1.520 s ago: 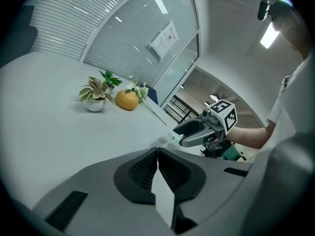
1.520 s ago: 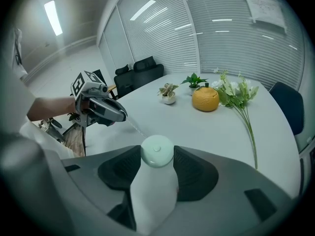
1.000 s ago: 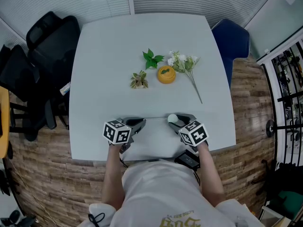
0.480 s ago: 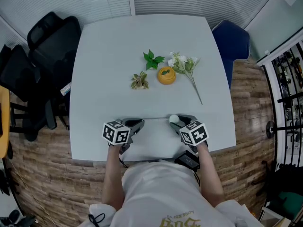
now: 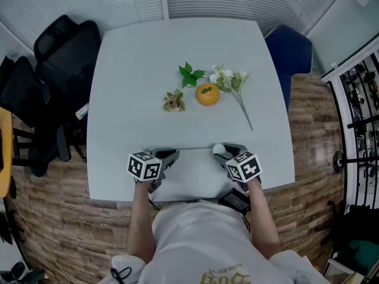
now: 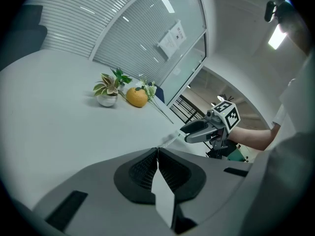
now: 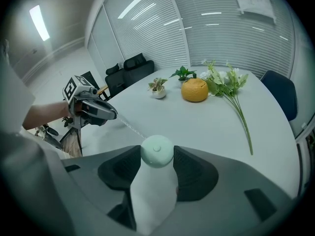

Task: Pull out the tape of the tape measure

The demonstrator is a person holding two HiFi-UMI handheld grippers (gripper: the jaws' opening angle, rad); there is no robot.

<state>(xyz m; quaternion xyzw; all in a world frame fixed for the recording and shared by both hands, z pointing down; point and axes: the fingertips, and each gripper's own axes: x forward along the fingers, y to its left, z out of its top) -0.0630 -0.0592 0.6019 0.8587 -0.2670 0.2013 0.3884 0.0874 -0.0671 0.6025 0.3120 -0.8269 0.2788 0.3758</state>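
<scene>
A small round pale-green tape measure (image 7: 157,151) sits between the pads of my right gripper (image 5: 221,151), which is shut on it near the table's front edge. A thin white tape (image 5: 195,148) runs from it leftwards to my left gripper (image 5: 173,154), whose jaws are shut on the tape's end (image 6: 158,149). In the left gripper view the tape stretches away towards the right gripper (image 6: 197,130). In the right gripper view it leads off to the left gripper (image 7: 101,113). Both grippers hover just above the white table (image 5: 148,87).
At mid-table stand a small potted plant (image 5: 173,101), a green leafy sprig (image 5: 190,74), an orange round pot (image 5: 208,93) and a white flower stem (image 5: 234,84). Black chairs (image 5: 59,52) stand left of the table, a blue chair (image 5: 293,52) at its right.
The right gripper with the tape measure has crept a little to the right, so the stretch of tape between the grippers is slightly longer. The left gripper has stayed put.
</scene>
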